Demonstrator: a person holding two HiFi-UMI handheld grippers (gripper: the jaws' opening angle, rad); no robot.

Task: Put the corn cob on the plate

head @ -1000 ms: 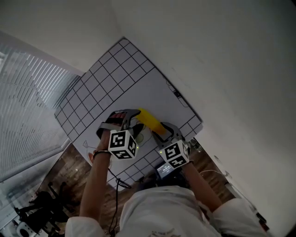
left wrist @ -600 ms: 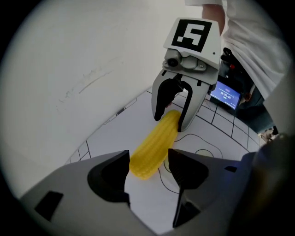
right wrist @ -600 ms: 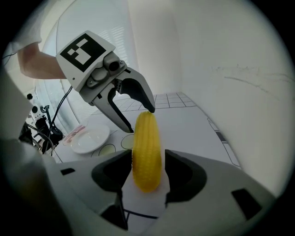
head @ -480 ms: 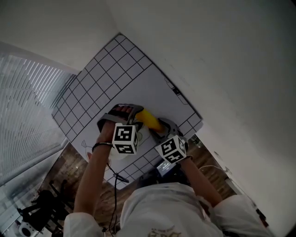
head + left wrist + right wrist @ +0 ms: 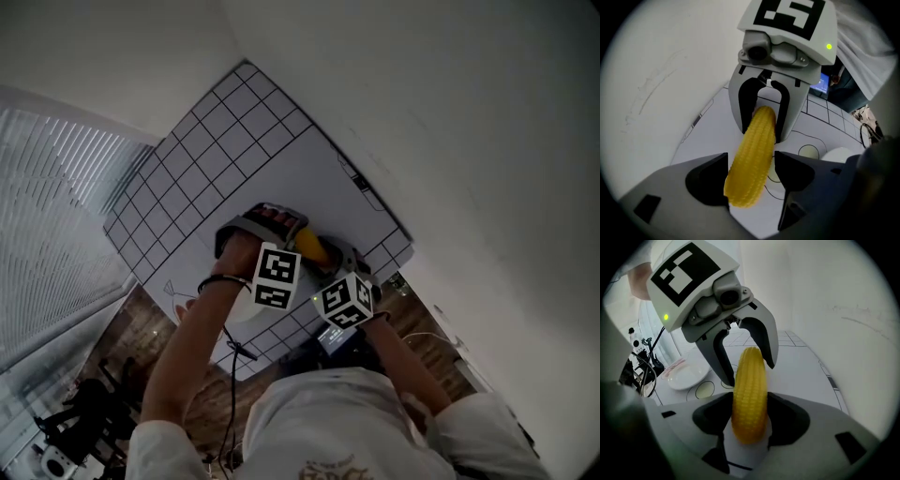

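A yellow corn cob lies on the white gridded mat, and a gripper stands over each of its ends. My left gripper points steeply down with its jaws opening. The cob sits between them against the left pad, with a gap at the right pad. The jaws of my right gripper are opening too, and the cob fills the space between them. Each gripper shows in the other's view, straddling the far tip. The white plate stands apart from the cob, to its left.
Circles are drawn on the mat beside the plate. The mat ends at a white wall close behind the cob. Cables and a small lit screen lie off the mat's near edge.
My left gripper has swung in and down over the cob's far end, and its marker cube now hides more of the cob. The right gripper has stayed at the near end.
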